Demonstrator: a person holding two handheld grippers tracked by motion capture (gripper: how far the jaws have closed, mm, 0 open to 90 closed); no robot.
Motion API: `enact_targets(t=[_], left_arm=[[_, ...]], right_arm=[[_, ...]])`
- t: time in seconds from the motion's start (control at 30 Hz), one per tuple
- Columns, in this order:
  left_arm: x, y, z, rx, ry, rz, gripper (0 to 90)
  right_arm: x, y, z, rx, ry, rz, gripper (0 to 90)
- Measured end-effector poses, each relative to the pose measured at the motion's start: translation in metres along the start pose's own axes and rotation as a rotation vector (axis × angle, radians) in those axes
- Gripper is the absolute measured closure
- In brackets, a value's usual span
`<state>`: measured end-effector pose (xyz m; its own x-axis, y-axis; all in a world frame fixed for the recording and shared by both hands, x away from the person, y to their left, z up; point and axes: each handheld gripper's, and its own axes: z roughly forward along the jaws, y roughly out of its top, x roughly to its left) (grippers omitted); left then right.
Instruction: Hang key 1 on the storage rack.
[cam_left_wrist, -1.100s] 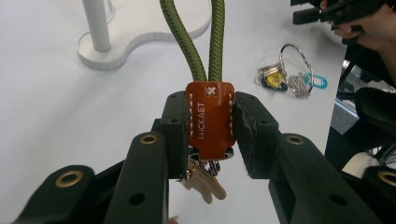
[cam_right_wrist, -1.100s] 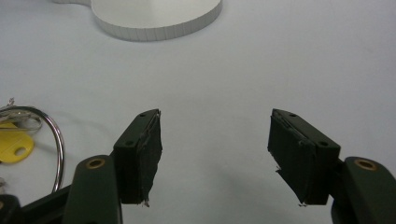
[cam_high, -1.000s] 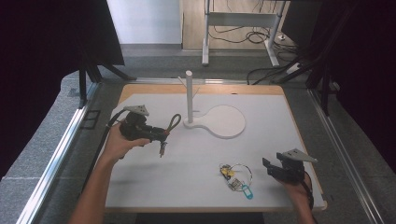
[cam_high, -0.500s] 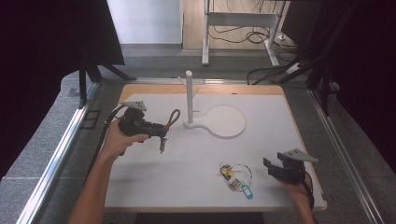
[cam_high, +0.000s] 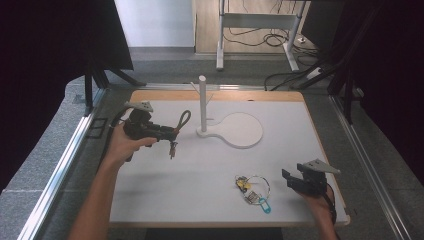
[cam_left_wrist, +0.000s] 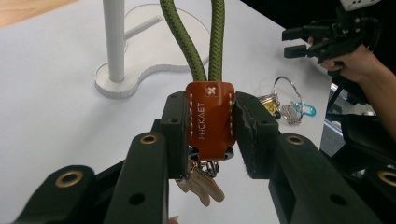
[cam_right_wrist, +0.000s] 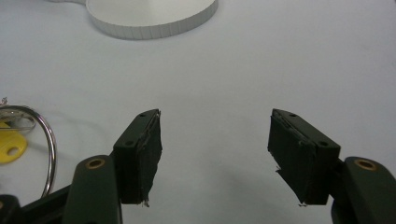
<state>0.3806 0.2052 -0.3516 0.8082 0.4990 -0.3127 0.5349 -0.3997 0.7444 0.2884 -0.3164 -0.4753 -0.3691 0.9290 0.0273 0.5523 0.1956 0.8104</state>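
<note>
Table (cam_high: 210, 200) layout, high view. Peg stand (cam_high: 203, 107) sits toward the far side, slightly left of centre; its round base plate (cam_high: 243, 130) extends to the right of the post. Left gripper (cam_high: 167, 133) is just left of the stand, above the table, with the rope keychain (cam_high: 176, 131) clamped between its 2 jaws; the rope loop points toward the post. Ring of keys (cam_high: 252, 189) lies on the table near the front edge, right of centre. Right gripper (cam_high: 291, 178) is just right of those keys, at the front right corner.

Olive-green cord (cam_left_wrist: 189, 42), orange leather tag (cam_left_wrist: 210, 119), white stand (cam_high: 230, 131).
</note>
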Motion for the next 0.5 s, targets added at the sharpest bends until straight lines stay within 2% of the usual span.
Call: enact_targets(t=[0.23,0.5], left_arm=[[-0.002,0.006,-0.003,-0.004,-0.006,0.011,66.9],[-0.003,0.017,-0.007,-0.002,0.009,0.021,66.9]], right_arm=[[-0.001,0.000,0.000,-0.001,-0.002,-0.001,35.1],[-0.004,0.000,-0.002,-0.005,-0.006,0.006,35.1]])
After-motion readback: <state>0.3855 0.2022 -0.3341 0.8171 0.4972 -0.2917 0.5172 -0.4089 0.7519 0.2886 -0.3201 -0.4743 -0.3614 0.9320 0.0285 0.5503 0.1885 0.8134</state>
